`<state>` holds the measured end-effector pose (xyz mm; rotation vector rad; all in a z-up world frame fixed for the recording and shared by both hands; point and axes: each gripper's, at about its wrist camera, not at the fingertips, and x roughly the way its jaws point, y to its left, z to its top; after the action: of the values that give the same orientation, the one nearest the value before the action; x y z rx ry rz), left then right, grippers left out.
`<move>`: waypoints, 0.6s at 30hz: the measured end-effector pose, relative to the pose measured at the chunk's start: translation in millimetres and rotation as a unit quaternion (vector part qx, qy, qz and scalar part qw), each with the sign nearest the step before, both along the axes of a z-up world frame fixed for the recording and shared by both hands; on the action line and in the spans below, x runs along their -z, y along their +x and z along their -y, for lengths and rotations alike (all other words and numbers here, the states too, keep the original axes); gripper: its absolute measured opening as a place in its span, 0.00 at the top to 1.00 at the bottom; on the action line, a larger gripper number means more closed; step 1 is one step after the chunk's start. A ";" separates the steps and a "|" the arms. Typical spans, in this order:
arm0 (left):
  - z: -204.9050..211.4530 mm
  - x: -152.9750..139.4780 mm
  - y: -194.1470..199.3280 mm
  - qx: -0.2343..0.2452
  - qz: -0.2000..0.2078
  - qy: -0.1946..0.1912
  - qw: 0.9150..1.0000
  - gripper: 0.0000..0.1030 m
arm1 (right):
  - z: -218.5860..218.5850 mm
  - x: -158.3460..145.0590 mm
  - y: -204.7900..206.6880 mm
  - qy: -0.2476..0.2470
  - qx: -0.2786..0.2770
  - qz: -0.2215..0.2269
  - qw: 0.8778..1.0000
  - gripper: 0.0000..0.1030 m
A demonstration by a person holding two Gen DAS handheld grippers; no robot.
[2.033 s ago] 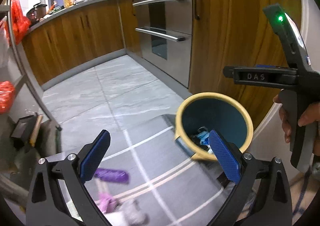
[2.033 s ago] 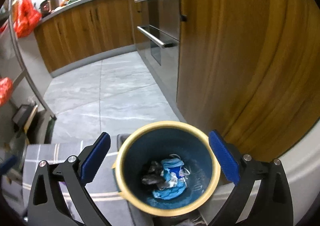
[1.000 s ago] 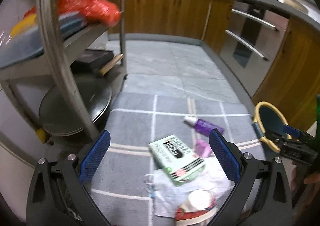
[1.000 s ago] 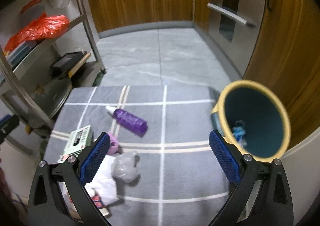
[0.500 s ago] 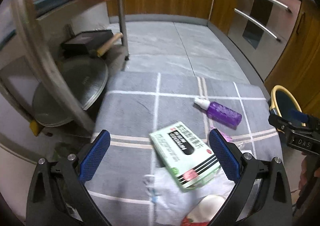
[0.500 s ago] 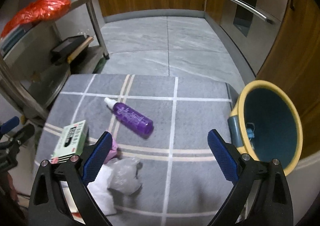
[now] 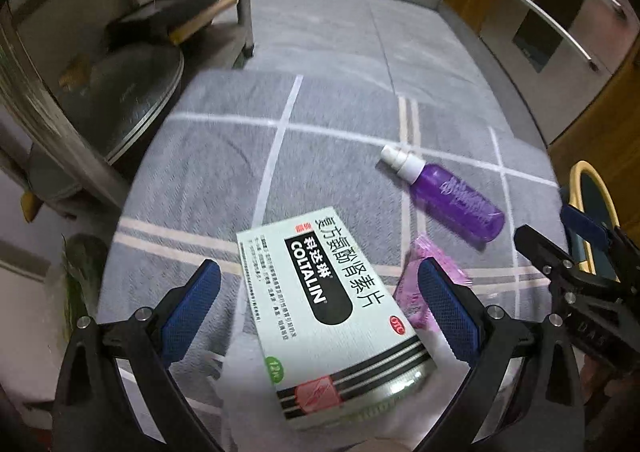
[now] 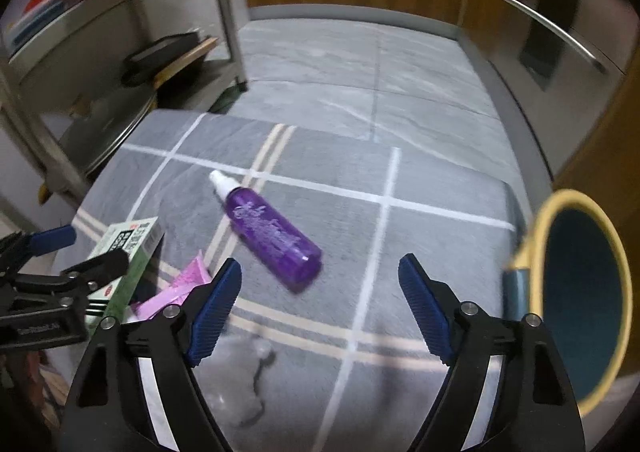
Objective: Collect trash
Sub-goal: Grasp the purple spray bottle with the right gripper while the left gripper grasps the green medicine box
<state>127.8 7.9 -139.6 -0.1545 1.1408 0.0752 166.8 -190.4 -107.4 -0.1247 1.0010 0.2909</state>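
**Two claws spread over the litter**

Left claw [image 7: 318,308] hangs with jaws apart over the white-and-green cardboard medicine box [image 7: 332,312], not pressing it. Right claw [image 8: 320,300], jaws apart and just narrowing with nothing gripped, hovers by the purple plastic spray bottle [image 8: 272,234] on the grey checked mat [image 8: 432,236]. The yellow-rimmed blue bin [image 8: 580,292] stands to the right.

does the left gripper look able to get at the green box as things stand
Probably yes. The left gripper is open, its jaws either side of the green box, which lies on top of the litter with nothing over it.
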 end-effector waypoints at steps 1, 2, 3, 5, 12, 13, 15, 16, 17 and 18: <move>-0.3 3.6 1.6 -0.003 -0.007 -0.002 1.000 0.06 | -3.8 2.6 2.8 -0.001 -0.008 0.000 1.000 0.22; -0.5 6.7 3.5 -0.004 -0.013 -0.003 1.000 0.06 | -7.8 5.5 5.2 -0.001 -0.018 0.000 1.000 0.22; -0.7 9.3 5.2 -0.006 -0.018 -0.004 1.000 0.06 | -11.2 7.8 7.0 -0.004 -0.025 0.000 1.000 0.22; -1.4 14.2 7.4 -0.009 -0.027 -0.010 1.000 0.06 | -19.3 15.5 12.8 -0.017 -0.042 0.000 0.999 0.22; -9.0 26.3 12.7 -0.019 -0.047 -0.030 0.998 0.18 | -30.2 35.7 33.3 -0.016 -0.067 -0.023 0.997 0.30; -10.6 26.1 13.0 -0.020 -0.045 -0.032 0.998 0.20 | -31.2 36.4 34.0 -0.015 -0.070 -0.023 0.997 0.33; -12.7 25.3 13.5 -0.020 -0.043 -0.034 0.998 0.23 | -33.6 39.2 36.0 -0.014 -0.078 -0.028 0.996 0.42; -13.4 26.4 13.6 -0.020 -0.044 -0.034 0.998 0.24 | -34.7 41.3 37.9 -0.014 -0.081 -0.031 0.996 0.47; -13.3 28.1 14.2 -0.019 -0.045 -0.034 0.998 0.24 | -34.9 42.0 38.0 -0.014 -0.083 -0.032 0.996 0.49; -13.1 28.9 14.0 -0.017 -0.046 -0.032 0.998 0.25 | -35.0 42.0 37.7 -0.015 -0.083 -0.031 0.996 0.49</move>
<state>141.8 21.0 -168.5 -0.2292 1.2331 0.0770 204.5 -155.4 -149.3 -0.2287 1.0590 0.4345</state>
